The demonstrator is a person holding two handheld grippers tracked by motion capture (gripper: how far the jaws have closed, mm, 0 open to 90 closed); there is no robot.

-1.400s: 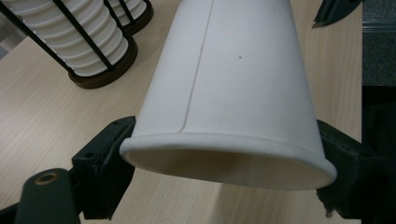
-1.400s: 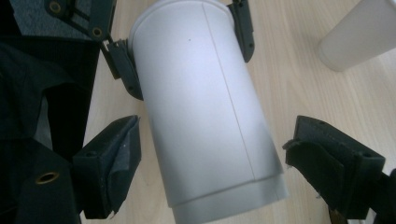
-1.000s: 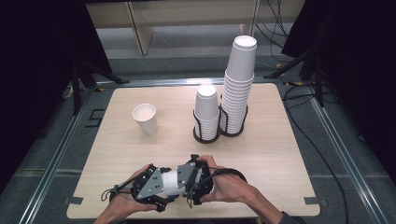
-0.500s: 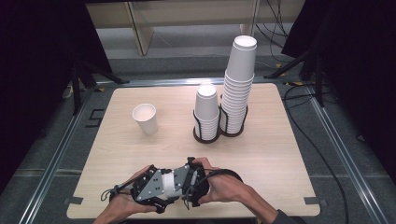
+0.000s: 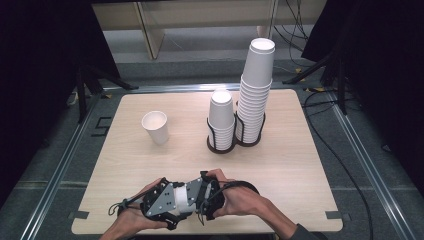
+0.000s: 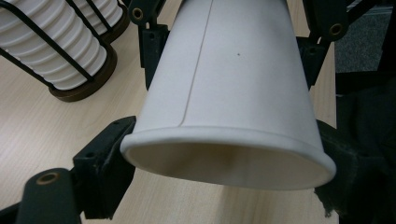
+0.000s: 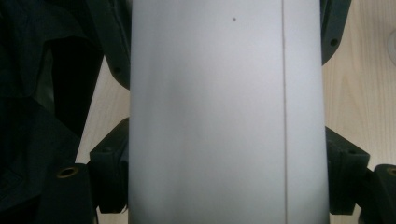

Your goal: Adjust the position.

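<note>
A white paper cup (image 5: 187,196) lies on its side just above the front edge of the wooden table (image 5: 300,165), held between both hands. My left gripper (image 5: 181,200) is shut on it near the rim; in the left gripper view the cup (image 6: 233,84) is squeezed, with its oval mouth toward the camera between the jaws of the left gripper (image 6: 224,156). My right gripper (image 5: 199,193) comes from the other side. In the right gripper view the cup wall (image 7: 224,107) sits tight between the jaws of the right gripper (image 7: 226,177).
A single upright paper cup (image 5: 155,127) stands at the table's left middle. Two black wire holders stand at the back centre, one with a short cup stack (image 5: 221,122), one with a tall stack (image 5: 256,90). Cables (image 5: 345,165) run on the floor to the right.
</note>
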